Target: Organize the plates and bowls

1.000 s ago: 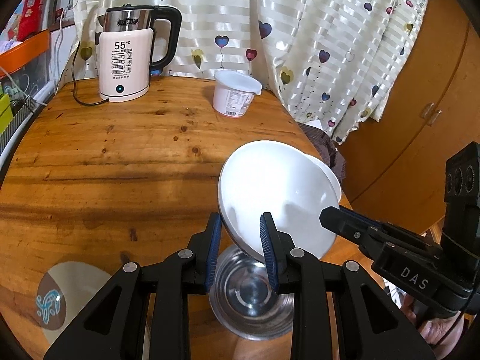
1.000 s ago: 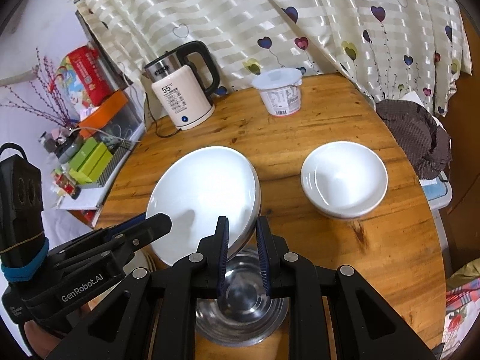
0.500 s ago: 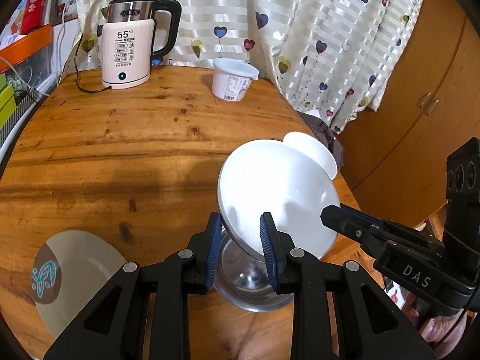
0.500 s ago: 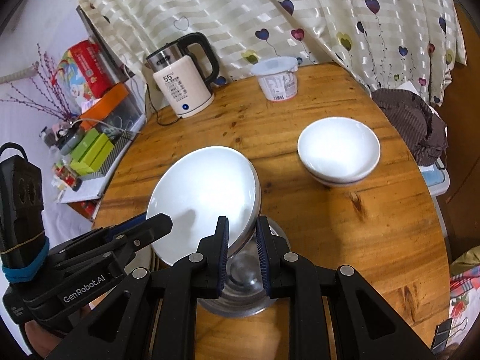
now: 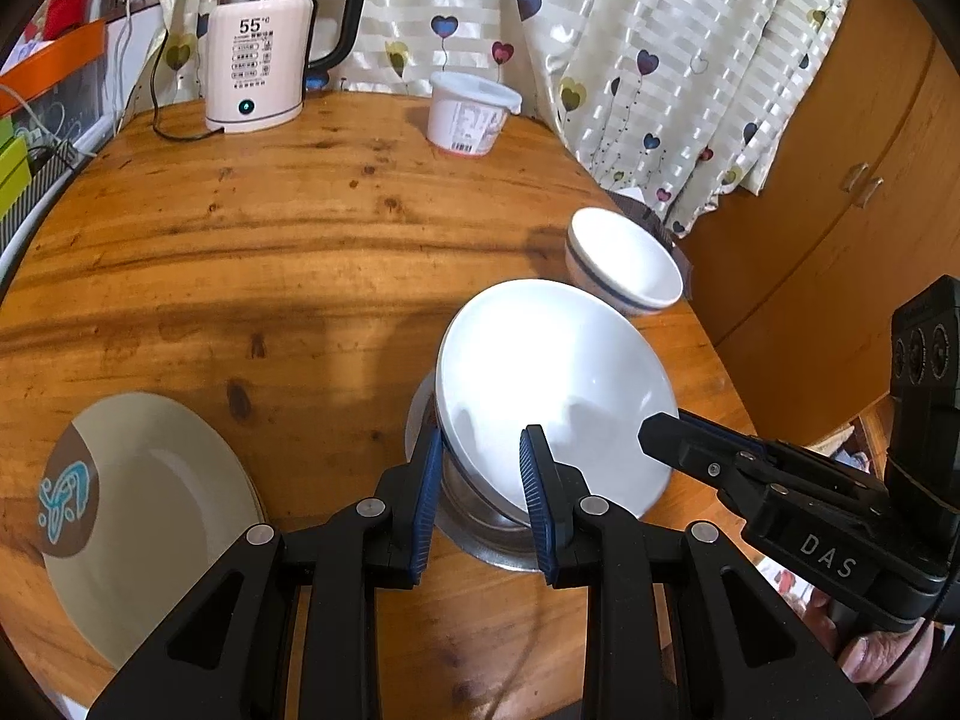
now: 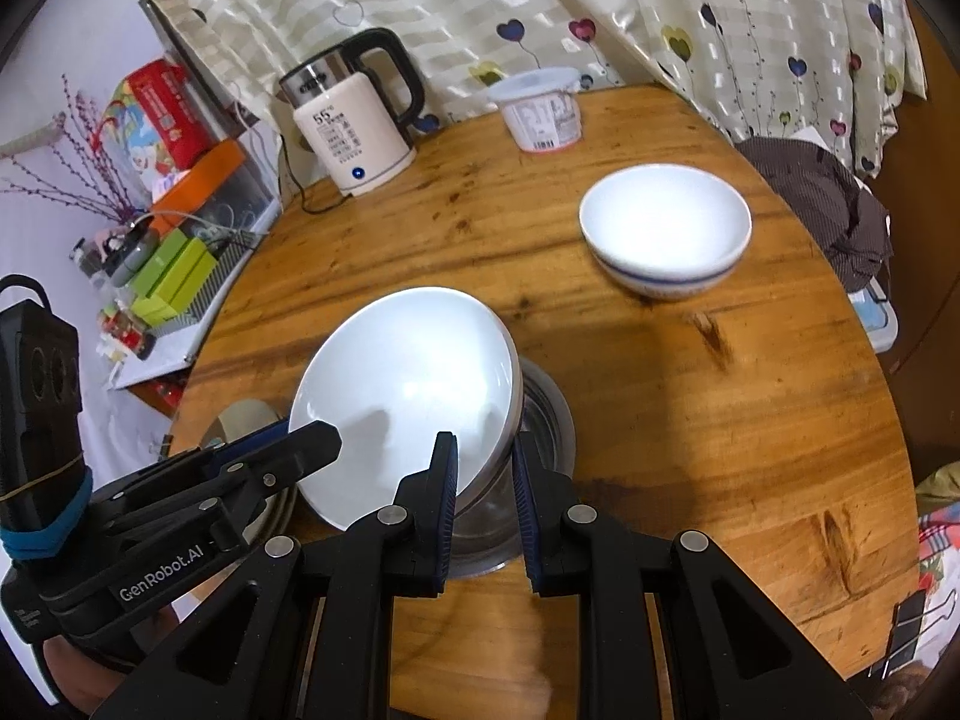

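Both grippers hold one large white bowl (image 5: 552, 384), tilted, above a steel bowl (image 5: 480, 516) on the round wooden table (image 5: 300, 240). My left gripper (image 5: 480, 468) is shut on the white bowl's near rim. My right gripper (image 6: 483, 480) is shut on the opposite rim of the white bowl (image 6: 408, 396), with the steel bowl (image 6: 540, 420) just below it. A smaller white bowl with a blue band (image 6: 666, 234) stands farther right and also shows in the left wrist view (image 5: 624, 264). A beige plate with a brown and blue mark (image 5: 144, 516) lies at the left.
An electric kettle (image 5: 258, 54) with its cord and a white lidded tub (image 5: 471, 114) stand at the table's back by the curtain. A dark cloth (image 6: 828, 204) lies off the right edge. Boxes and clutter (image 6: 168, 264) sit on a shelf to the left.
Both grippers pulled back and up with the white bowl, so the blue-banded bowl and beige plate show more fully. The steel bowl stays on the table beneath the white bowl.
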`<action>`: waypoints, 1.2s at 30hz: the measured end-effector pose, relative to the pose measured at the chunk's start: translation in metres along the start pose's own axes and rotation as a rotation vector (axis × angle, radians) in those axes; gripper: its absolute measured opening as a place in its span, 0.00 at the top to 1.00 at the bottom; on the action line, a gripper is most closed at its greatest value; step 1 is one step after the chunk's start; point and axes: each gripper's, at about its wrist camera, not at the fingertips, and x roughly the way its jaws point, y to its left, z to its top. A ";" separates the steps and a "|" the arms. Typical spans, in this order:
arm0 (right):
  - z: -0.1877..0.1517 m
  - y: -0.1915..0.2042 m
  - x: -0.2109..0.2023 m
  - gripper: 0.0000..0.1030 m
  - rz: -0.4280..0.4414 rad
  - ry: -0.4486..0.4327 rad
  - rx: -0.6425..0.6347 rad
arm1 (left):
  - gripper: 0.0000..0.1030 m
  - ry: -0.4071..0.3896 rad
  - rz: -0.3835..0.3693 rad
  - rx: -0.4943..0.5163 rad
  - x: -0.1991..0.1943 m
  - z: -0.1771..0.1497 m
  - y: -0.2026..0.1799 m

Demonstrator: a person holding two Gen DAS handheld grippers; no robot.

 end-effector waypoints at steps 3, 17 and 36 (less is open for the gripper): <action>-0.003 -0.002 0.003 0.82 -0.002 0.010 0.003 | 0.73 0.013 0.001 -0.001 0.004 -0.002 -0.001; -0.007 -0.010 0.016 0.82 -0.007 0.056 0.014 | 0.73 0.057 0.008 -0.005 0.016 -0.007 0.001; -0.009 -0.010 0.024 0.81 -0.015 0.076 0.009 | 0.73 0.081 0.010 0.000 0.023 -0.009 0.005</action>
